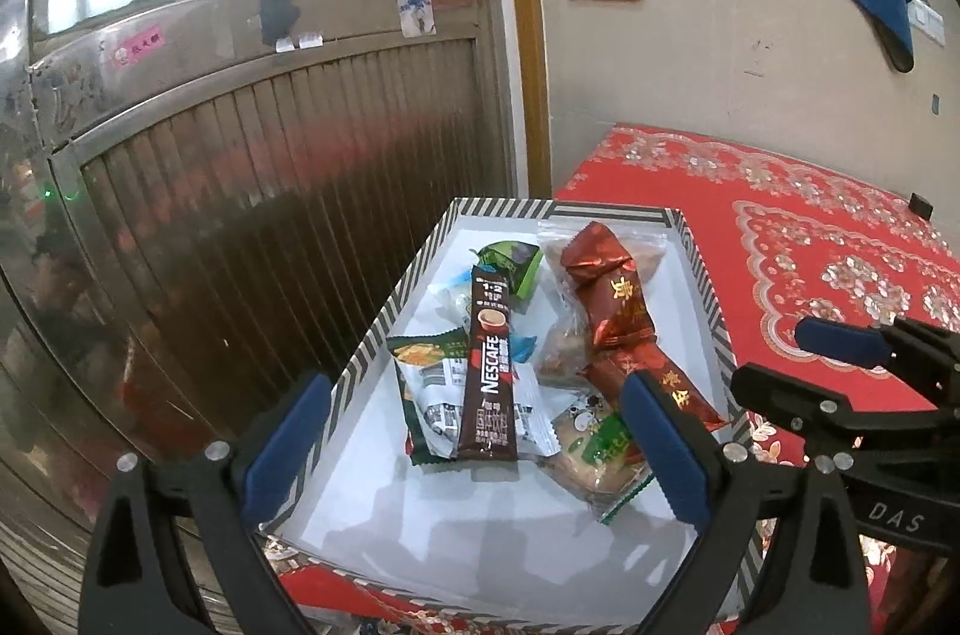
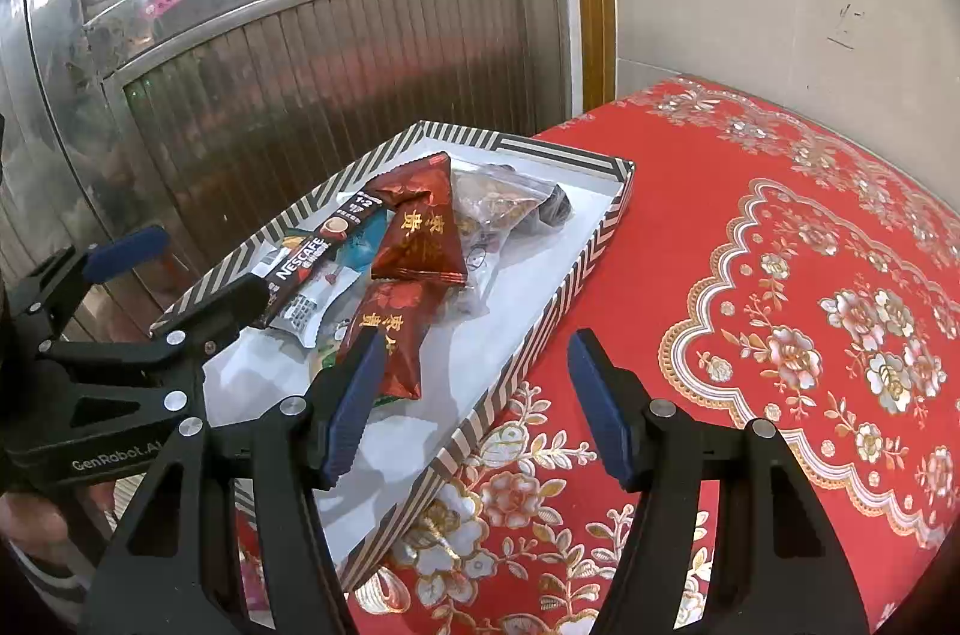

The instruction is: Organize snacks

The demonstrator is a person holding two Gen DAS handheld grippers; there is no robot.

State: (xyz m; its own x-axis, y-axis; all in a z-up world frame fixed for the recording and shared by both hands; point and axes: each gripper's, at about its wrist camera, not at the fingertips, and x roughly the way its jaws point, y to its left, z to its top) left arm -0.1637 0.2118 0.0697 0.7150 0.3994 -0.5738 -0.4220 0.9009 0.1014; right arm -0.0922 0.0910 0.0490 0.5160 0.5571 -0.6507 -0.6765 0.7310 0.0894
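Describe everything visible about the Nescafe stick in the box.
The long, narrow dark-brown Nescafe coffee stick sachet has glossy film, white lettering, a red band and a coffee-cup picture. It looks sealed and lies flat, lengthwise, on top of other wrapped snacks inside the striped-rimmed white cardboard box. Nothing grips it.

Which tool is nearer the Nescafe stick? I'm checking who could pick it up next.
Left. The left tool hangs open right over the Nescafe stick in the box; the right tool sits open by the box's right edge.
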